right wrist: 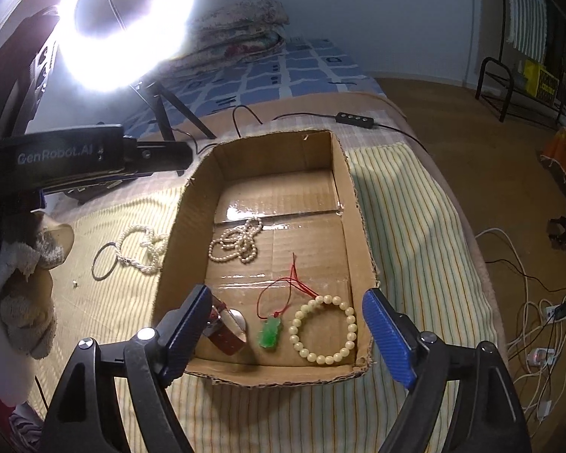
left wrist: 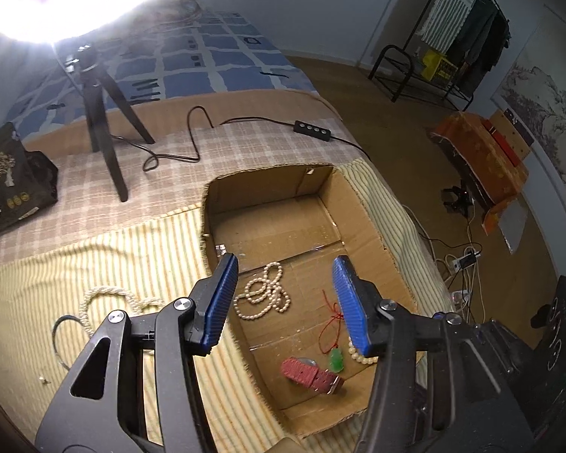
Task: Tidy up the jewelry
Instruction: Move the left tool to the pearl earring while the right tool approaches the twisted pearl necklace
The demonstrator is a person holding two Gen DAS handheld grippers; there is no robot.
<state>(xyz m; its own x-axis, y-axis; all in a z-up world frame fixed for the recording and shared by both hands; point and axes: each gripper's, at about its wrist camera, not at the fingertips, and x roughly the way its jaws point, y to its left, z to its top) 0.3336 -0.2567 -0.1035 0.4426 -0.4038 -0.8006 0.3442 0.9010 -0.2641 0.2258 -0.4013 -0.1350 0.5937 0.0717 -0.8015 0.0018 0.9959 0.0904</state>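
Note:
An open cardboard box (left wrist: 362, 204) (right wrist: 352, 188) lies on a striped cloth. Inside it are a pearl necklace (left wrist: 264, 294) (right wrist: 237, 243), a green pendant on a red cord (left wrist: 336, 358) (right wrist: 271, 332), a red watch strap (left wrist: 309, 373) (right wrist: 226, 330) and a cream bead bracelet (left wrist: 362, 356) (right wrist: 324, 330). My left gripper (left wrist: 285, 264) hangs open over the box's left side, nothing between its blue pads. My right gripper (right wrist: 286, 292) stands open above the near end, over the pendant and bracelet. A second pearl necklace (left wrist: 105, 298) (right wrist: 143, 249) and a black ring (left wrist: 62, 336) (right wrist: 103, 260) lie left of the box.
A ring light on a black tripod (left wrist: 105, 132) (right wrist: 162, 113) glares behind the box, its cable and switch (left wrist: 313, 126) (right wrist: 352, 117) trailing across the bed. A dark bag (left wrist: 11, 188) sits far left. A gloved hand (right wrist: 26, 294) holds the left gripper. Floor cables lie on the right.

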